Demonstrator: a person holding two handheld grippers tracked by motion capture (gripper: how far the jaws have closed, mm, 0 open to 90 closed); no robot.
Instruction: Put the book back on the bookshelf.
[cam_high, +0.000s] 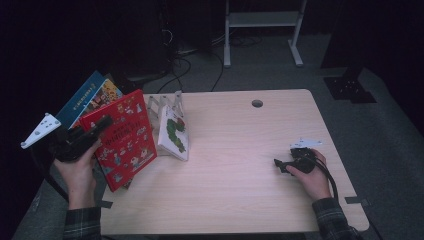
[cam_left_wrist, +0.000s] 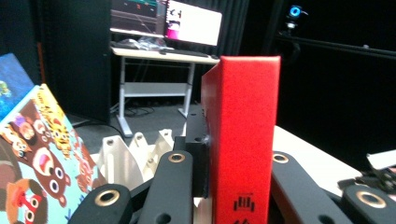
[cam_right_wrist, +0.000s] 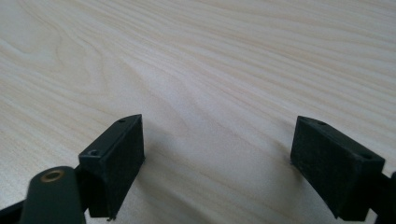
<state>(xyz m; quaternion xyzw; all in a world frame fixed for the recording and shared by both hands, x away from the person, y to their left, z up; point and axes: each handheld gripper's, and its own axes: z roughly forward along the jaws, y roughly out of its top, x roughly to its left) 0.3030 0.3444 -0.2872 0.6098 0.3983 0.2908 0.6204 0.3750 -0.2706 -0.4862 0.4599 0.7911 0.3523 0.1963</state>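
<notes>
**Red book pinched at the left edge of the surface**

While the left tongs (cam_high: 102, 123) pinch the red book (cam_high: 125, 137), the book is held tilted over the left edge of the surface (cam_high: 240, 165), its cover full of small pictures facing up. From the left gripper view the red book (cam_left_wrist: 243, 140) stands upright between the black jaws, spine toward the camera, one pad pressed flat against its left face. Behind it, past the far left corner, lean a blue book (cam_high: 80, 97) and a book with cartoon animals (cam_high: 102, 95); the animal cover (cam_left_wrist: 42, 154) fills the lower left of the left gripper view. A white slotted rack (cam_high: 165, 105) sits near the far left corner, and a white book with a green caterpillar (cam_high: 175, 132) leans against it, just beside the red book. The right tongs (cam_high: 280, 164) rest low near the right edge, well apart from the books, with the jaws spread over bare wood, nothing between them (cam_right_wrist: 217, 154).
</notes>
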